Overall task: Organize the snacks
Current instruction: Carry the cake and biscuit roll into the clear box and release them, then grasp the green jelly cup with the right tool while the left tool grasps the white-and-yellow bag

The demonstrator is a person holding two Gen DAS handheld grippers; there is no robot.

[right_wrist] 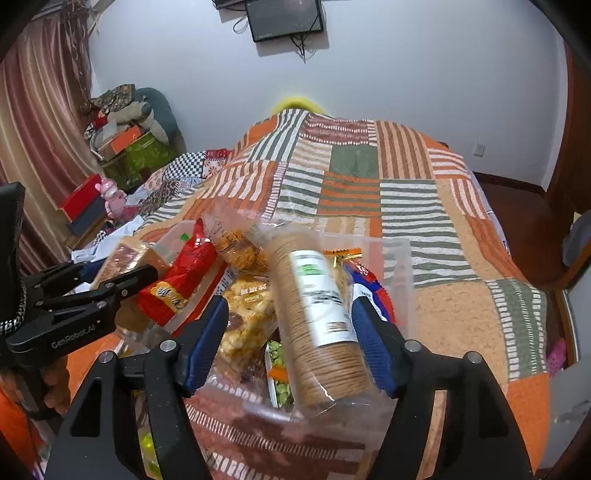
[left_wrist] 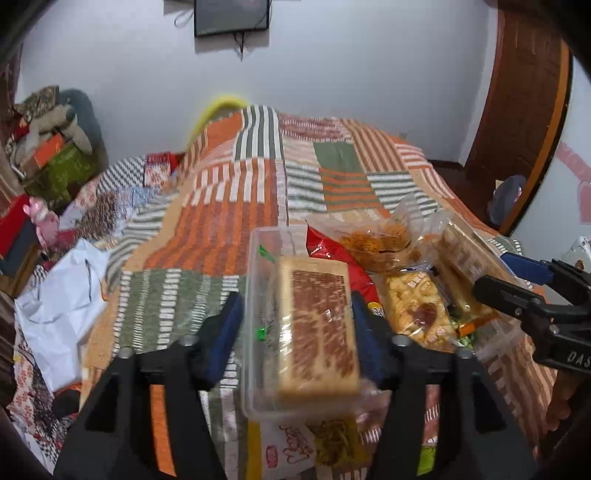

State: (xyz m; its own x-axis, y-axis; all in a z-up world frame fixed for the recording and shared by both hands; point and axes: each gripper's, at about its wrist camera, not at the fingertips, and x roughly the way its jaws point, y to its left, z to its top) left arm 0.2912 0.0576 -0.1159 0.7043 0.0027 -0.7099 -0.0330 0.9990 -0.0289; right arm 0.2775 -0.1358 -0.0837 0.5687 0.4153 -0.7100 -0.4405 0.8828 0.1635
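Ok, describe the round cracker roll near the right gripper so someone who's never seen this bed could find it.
On the patchwork bedspread sits a clear plastic bin heaped with snacks. The cracker roll lies on top, between the right gripper's blue fingers. It is the only long brown cylinder, clear-wrapped with a white label.

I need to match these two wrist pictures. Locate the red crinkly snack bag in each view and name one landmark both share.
Left wrist view: the red crinkly snack bag lies right of centre, just right of the clear plastic box's far end, mostly hidden.
Right wrist view: the bag lies left of centre, running diagonally beside the other gripper.
Shared landmark: the dark wall-mounted screen at top centre.
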